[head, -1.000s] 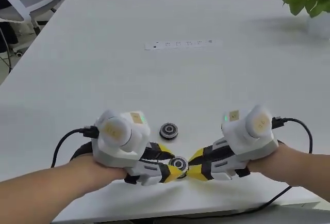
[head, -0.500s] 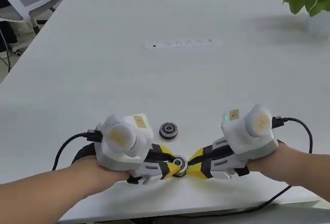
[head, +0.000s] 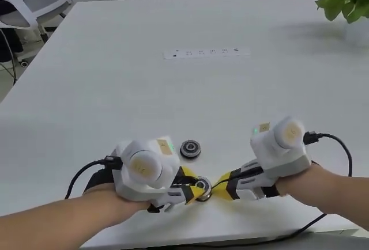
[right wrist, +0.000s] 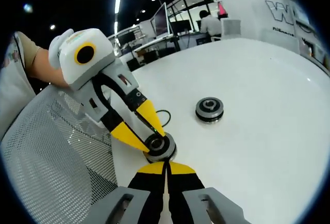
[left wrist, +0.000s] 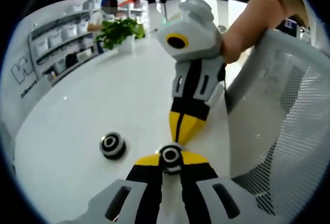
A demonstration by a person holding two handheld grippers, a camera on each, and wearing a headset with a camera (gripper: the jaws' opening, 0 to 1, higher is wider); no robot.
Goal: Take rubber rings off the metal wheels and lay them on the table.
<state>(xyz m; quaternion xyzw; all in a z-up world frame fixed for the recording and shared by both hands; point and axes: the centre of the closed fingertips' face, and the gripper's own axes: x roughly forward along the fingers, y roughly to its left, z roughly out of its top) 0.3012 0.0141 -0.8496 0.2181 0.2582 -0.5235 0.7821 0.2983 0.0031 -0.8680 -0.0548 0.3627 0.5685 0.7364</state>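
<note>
Free wheel (head: pixel 189 148) behind gripped wheel (head: pixel 201 185)

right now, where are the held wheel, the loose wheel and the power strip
held wheel (head: pixel 201 185), head view, its metal hub
loose wheel (head: pixel 190 148), head view, its top face
power strip (head: pixel 206 52), head view, middle of its top

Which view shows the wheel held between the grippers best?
Right gripper view: the held wheel is large, face and hub clear, clamped by the left gripper, with the right gripper shut at its rim. Left gripper view shows it smaller, flanked by yellow tips. Head view shows it tiny, partly hidden between the grippers.
</note>
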